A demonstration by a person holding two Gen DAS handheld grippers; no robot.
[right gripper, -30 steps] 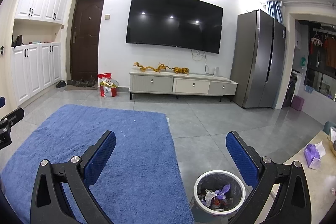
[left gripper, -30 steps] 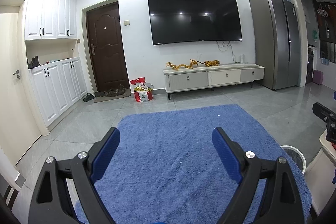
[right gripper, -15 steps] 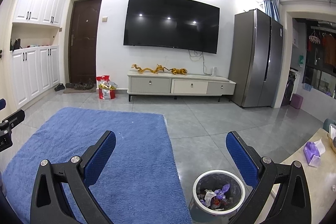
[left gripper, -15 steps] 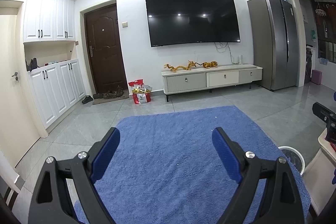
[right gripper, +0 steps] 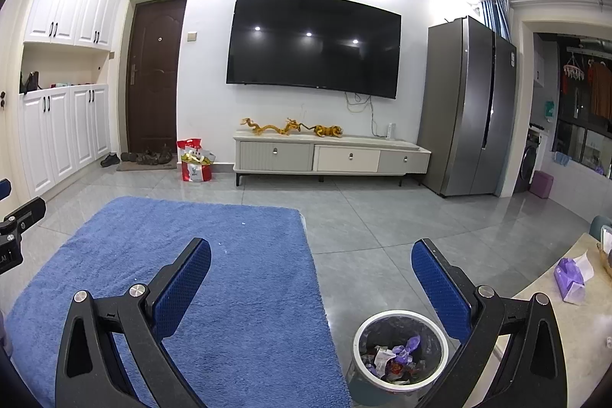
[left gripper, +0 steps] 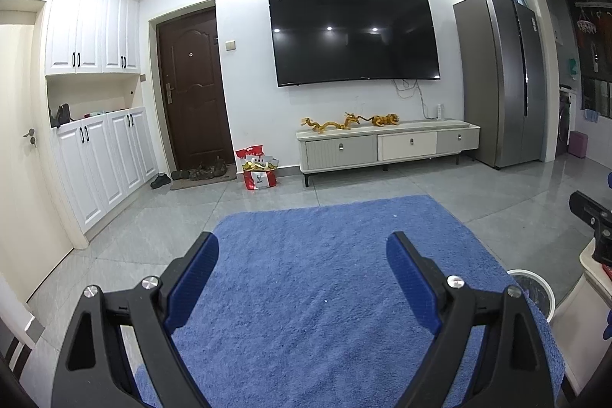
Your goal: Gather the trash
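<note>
Left claw [left gripper: 302, 247]: spread wide, 2 blue pads [left gripper: 191, 282] empty, nothing between them, held above a blue rug [left gripper: 325, 293]. Right claw [right gripper: 311, 255]: likewise spread wide and empty, blue pads [right gripper: 440, 289] parted over the rug's right edge [right gripper: 229, 274] and the grey tiled floor [right gripper: 382, 228].

Just under the right claw's right finger: round trash bin [right gripper: 399, 385] with a white rim, standing upright on the floor beside the rug, holding crumpled wrappers [right gripper: 397, 356], purple and red among them. Same bin's rim [left gripper: 535, 287] seen at the rug's far right corner in the left view, partly hidden behind the left claw's right finger.

To the right of the bin: light desk [right gripper: 573, 324] edge carrying a purple tissue pack [right gripper: 570, 280] with a white sheet poking up. Whether the pack counts as trash: cannot tell.

Farther out, against the back wall: low TV cabinet [right gripper: 329, 155] with 3 drawers, gold dragon figures [right gripper: 279, 129] on top, large dark TV [right gripper: 313, 43] mounted above. Left of the cabinet: red-and-white bag [right gripper: 195, 165] on the floor, near a dark brown door [right gripper: 153, 75] with shoes [right gripper: 145, 157] on a mat before it. White cupboards [right gripper: 61, 132] along the left wall. Grey 2-door fridge [right gripper: 470, 109] right of the cabinet.
</note>
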